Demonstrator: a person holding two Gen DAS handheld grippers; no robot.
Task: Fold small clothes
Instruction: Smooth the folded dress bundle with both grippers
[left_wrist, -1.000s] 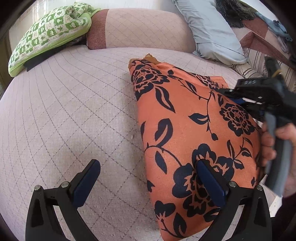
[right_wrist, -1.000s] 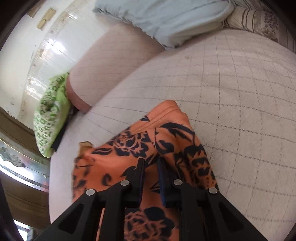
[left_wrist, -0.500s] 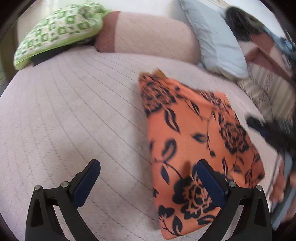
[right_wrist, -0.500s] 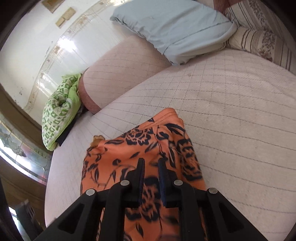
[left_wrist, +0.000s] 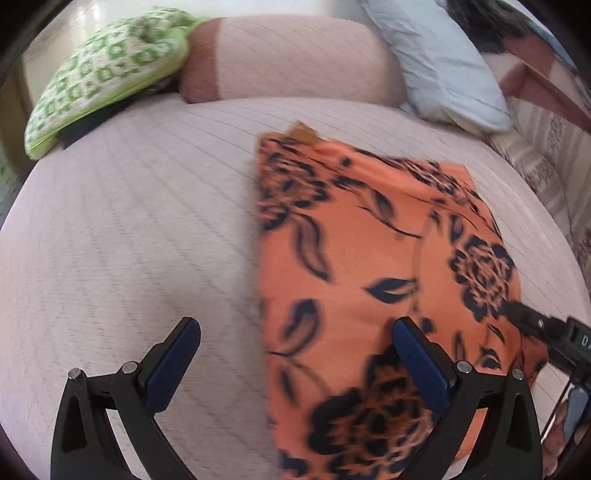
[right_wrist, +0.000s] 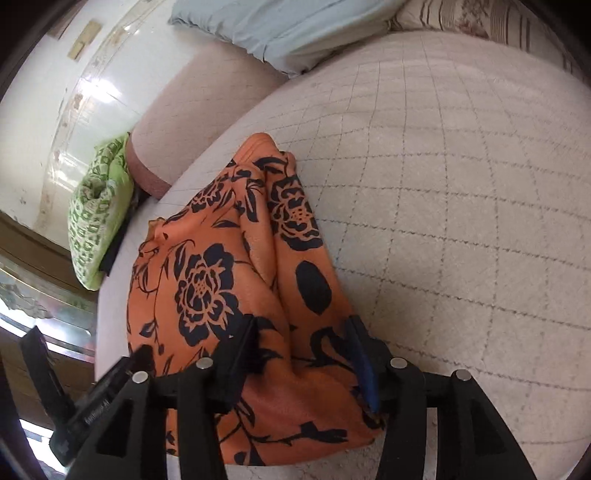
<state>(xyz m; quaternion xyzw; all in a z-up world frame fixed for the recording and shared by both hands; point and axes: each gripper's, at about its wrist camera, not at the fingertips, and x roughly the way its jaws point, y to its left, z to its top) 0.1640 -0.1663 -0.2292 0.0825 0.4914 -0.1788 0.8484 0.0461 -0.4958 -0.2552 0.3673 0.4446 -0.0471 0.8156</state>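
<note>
An orange garment with black flowers (left_wrist: 369, 266) lies folded on the pale quilted bed; it also shows in the right wrist view (right_wrist: 236, 266). My left gripper (left_wrist: 295, 354) is open and empty, its right finger over the garment's near part, its left finger over the bed. My right gripper (right_wrist: 303, 354) is open at the garment's near right edge, with cloth bunched between its fingers. The right gripper also shows at the right edge of the left wrist view (left_wrist: 546, 336).
A green patterned pillow (left_wrist: 103, 74) lies at the back left, a pink bolster (left_wrist: 288, 62) at the back, a light blue pillow (left_wrist: 443, 62) at the back right. Striped bedding (left_wrist: 546, 162) lies at the right. The quilted bed cover (right_wrist: 461, 184) spreads to the right.
My right gripper has opened from shut and moved down to the garment's near right edge. The left gripper has pulled back and shifted, staying open.
</note>
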